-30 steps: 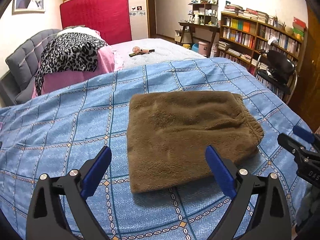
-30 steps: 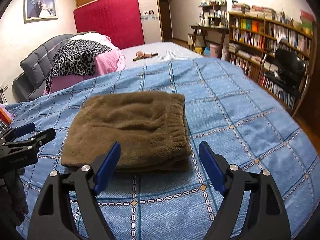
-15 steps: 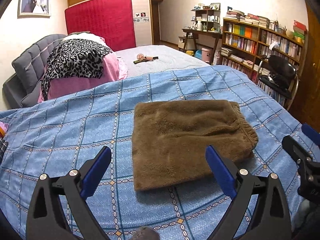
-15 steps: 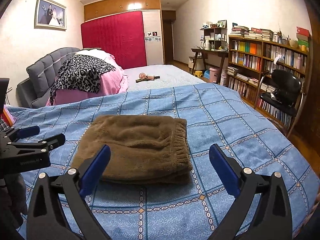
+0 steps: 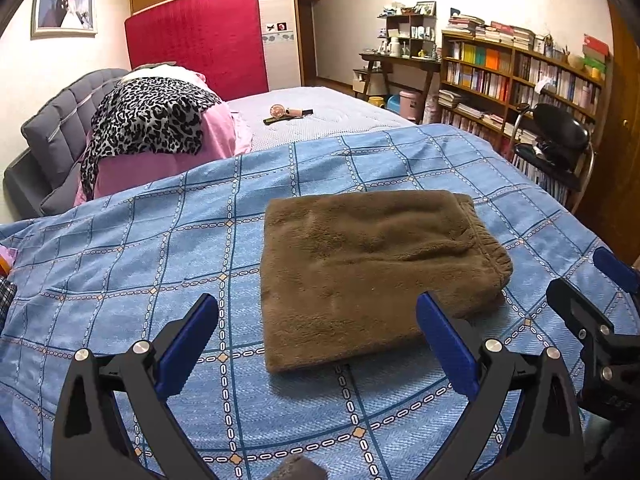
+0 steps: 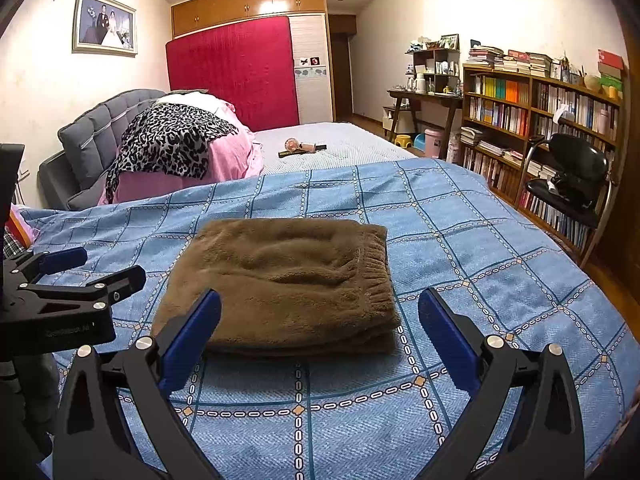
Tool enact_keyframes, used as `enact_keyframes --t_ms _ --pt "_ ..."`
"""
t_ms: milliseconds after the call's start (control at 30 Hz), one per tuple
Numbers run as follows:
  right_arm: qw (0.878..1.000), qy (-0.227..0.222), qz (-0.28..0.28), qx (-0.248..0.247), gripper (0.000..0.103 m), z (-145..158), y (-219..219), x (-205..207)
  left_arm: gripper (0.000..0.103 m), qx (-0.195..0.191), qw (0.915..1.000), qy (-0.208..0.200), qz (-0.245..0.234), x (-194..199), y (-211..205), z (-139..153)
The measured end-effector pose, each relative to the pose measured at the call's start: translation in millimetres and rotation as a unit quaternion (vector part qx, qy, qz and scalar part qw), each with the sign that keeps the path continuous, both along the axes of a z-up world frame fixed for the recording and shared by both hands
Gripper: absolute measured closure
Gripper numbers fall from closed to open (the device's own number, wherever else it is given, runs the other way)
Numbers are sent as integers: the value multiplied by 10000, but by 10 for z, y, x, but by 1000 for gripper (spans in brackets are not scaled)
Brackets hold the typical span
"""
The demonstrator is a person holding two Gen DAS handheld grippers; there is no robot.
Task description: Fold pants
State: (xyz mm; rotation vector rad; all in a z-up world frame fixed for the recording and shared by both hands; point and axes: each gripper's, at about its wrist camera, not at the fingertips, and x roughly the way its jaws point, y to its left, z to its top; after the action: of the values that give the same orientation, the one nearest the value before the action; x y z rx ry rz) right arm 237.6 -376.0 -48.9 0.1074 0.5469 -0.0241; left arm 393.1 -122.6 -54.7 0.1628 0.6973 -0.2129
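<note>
I see a bed spread with a blue checked bedspread (image 5: 120, 264), a bookshelf (image 6: 540, 128) along the right wall. One pair of brown fleece pants (image 5: 372, 268) lies folded into a rectangle near the bedspread's middle, bare cloth on every side. My left gripper (image 5: 318, 340) and right gripper (image 6: 320, 336) both hover at the near edge, jaws wide apart, holding nothing.

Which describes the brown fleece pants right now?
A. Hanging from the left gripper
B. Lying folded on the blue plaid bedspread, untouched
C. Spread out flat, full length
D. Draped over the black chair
B: the brown fleece pants lie stacked in layers on the blue plaid bedspread, both grippers open and clear.
</note>
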Motion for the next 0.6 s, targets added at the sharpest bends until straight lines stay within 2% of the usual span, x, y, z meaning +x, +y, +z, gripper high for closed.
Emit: enact_keyframes --t_ms 600 --pt "10000 -31 -56 0 3 35 7 41 5 36 10000 -62 4 -24 22 46"
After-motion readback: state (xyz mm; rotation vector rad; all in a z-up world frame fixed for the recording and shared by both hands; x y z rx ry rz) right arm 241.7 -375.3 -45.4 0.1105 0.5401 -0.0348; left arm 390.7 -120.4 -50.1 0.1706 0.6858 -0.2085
